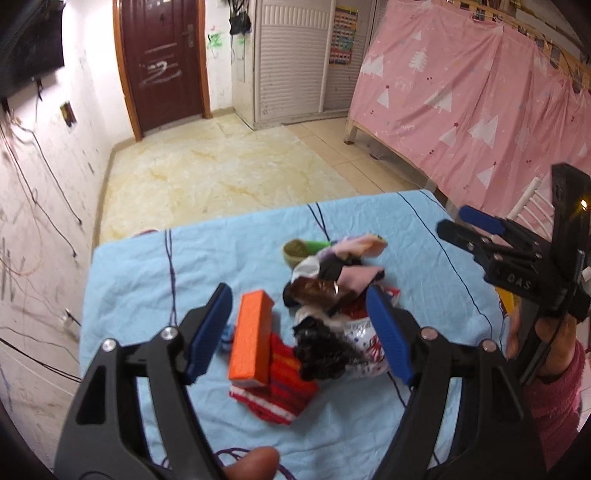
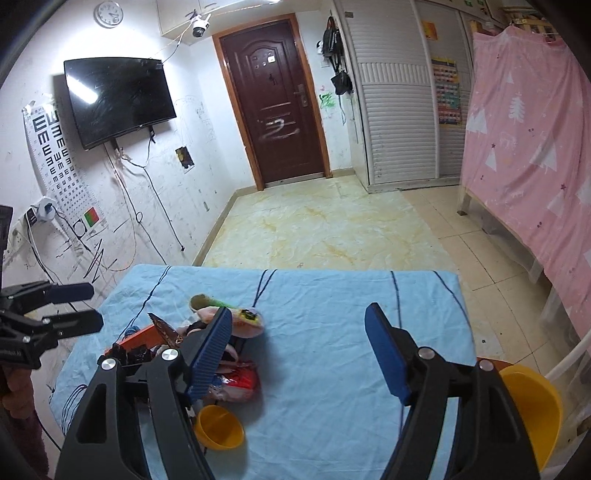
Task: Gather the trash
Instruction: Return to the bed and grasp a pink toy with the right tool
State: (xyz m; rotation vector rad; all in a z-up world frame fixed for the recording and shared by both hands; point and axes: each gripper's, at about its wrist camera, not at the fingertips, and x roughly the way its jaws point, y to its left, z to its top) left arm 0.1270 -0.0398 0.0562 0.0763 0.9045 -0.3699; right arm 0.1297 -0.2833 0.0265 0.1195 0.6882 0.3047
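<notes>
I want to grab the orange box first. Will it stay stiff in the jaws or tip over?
The orange box has flat faces and sharp edges, so it probably stays stiff between the pads. It leans tilted on the red striped cloth, so a nudge may topple it. It looks like light card, likely easy to lift with the open left gripper.

I'm looking at a lived-in home bedroom: bunk bed behind a pink tree-print curtain [image 2: 532,147], louvred wardrobe [image 2: 399,110], wall-mounted TV [image 2: 118,99], eye chart [image 2: 55,155], wall clock [image 2: 108,14], dark red entry door [image 2: 280,103], scribbled walls, marble-pattern floor tiles [image 2: 325,229].
</notes>
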